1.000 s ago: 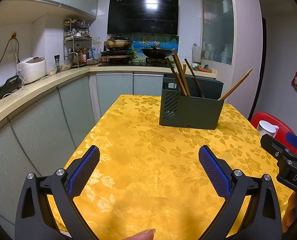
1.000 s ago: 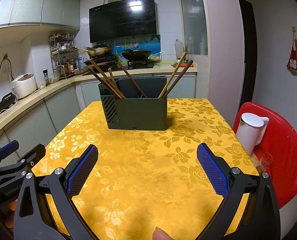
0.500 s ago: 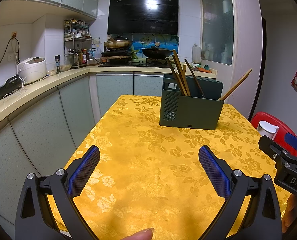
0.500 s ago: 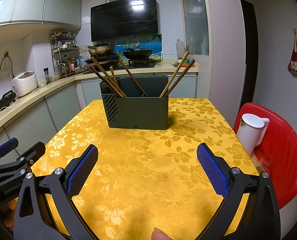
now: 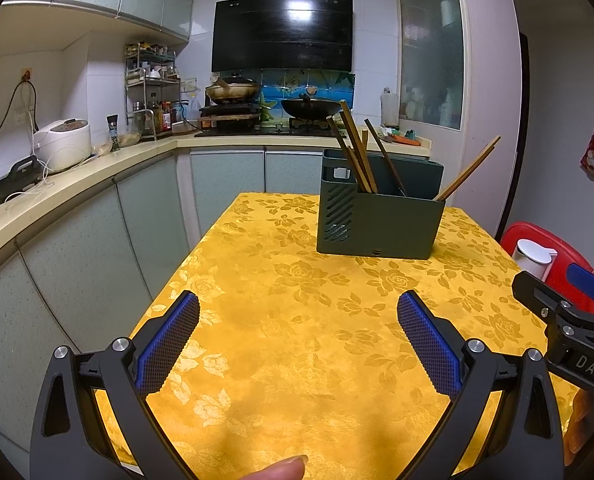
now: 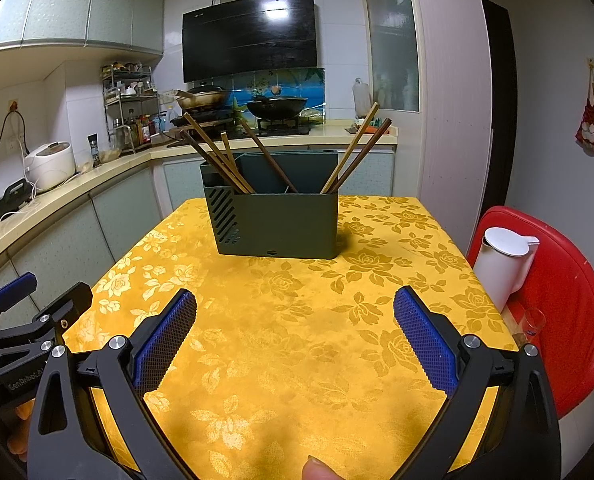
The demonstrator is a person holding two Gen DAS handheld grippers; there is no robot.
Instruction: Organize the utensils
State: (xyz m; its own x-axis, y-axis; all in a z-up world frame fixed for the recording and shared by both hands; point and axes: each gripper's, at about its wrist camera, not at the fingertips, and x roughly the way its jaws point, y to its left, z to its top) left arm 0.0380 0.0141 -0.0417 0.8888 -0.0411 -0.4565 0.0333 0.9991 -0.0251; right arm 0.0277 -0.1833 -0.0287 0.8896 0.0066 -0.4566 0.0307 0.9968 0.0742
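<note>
The black left gripper [image 5: 297,316] with blue ribbed pads and its matching right gripper [image 6: 295,314] hover side by side, jaws spread wide, nothing between them.

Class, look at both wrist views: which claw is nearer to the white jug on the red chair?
Right. The right claw hovers over the table beside the white jug; the left claw sits farther across the table.

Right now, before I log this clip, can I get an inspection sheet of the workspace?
Surface: table with yellow floral cloth, bare in front.
Job's things: green utensil holder upright on the table; wooden chopsticks leaning in it.
Clutter: nothing seen on the table.
Grippers: left hand-held gripper and right hand-held gripper open, empty, above the cloth.
Cables: wall plug cords over the counter.
Surroundings: rice cooker, woks, white kettle on red stool.
</note>
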